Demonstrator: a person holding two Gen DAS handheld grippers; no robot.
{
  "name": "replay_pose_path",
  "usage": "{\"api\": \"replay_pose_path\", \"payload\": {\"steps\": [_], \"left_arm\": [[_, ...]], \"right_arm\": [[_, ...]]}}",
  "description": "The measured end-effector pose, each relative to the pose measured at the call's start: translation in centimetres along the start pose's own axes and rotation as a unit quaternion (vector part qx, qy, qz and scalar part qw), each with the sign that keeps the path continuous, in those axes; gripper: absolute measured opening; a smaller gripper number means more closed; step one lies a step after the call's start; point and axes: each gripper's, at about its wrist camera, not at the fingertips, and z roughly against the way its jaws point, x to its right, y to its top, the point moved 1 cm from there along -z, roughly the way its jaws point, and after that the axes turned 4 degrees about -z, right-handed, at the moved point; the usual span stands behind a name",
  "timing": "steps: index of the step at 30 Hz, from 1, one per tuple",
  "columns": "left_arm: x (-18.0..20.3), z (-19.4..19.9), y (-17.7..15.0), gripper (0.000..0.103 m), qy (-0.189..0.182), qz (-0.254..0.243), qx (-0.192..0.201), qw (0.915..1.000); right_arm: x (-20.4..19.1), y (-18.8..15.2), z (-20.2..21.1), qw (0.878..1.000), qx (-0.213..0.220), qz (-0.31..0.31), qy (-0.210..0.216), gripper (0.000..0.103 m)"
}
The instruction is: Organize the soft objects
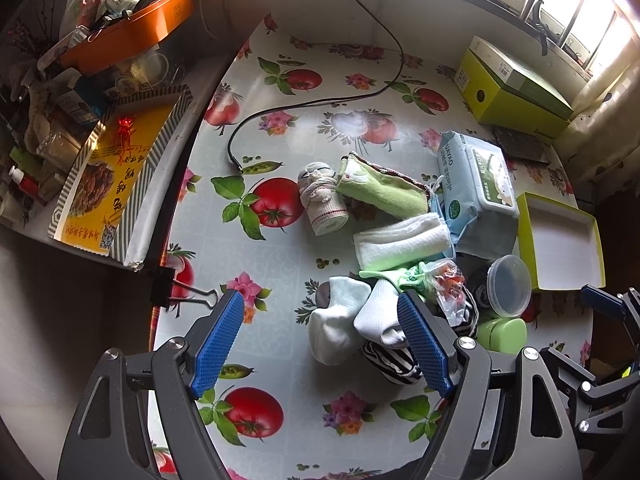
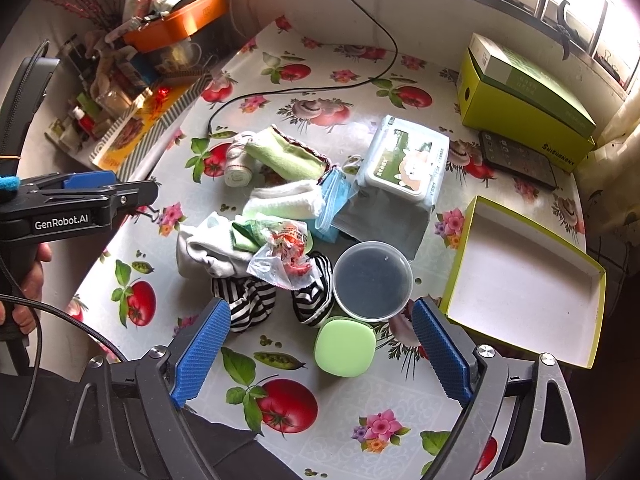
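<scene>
In the left wrist view the left tongs [image 1: 320,344] hang released above the worktop [image 1: 280,256], jaws wide and grasping nothing, with the white socks [image 1: 352,328] lying below and between the pads; the soft things sit heaped mid-worktop: a rolled bandage [image 1: 322,200], a green cloth [image 1: 380,190], a folded white towel [image 1: 402,242] and a striped sock [image 1: 394,362]. A closing pinch here could catch both white socks together, or drag the crinkly plastic packet [image 1: 450,288] lying against them. The wipes pack [image 1: 476,184] reads "UNIAO". In the right wrist view the right tongs [image 2: 320,354] are also spread with nothing between the pads, poised over the green case [image 2: 345,347] and clear round tub [image 2: 372,280], both hard, so a careless close might grab those instead. The open white-lined box [image 2: 520,280] stands beside, empty. The other tool reads "GenRobot.AI"; the green carton [image 2: 528,96] shows "SHISHANGNX", roughly.
</scene>
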Motion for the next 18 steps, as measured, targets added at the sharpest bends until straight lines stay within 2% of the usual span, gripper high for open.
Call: {"api": "replay_pose_path", "payload": {"steps": [18], "left_arm": [[0.0, -1.1, 0.3, 0.079, -0.005, 0.001, -0.010, 0.9999]], "right_arm": [[-0.6, 0.9, -0.9, 1.000, -0.007, 0.002, 0.009, 0.084]]}}
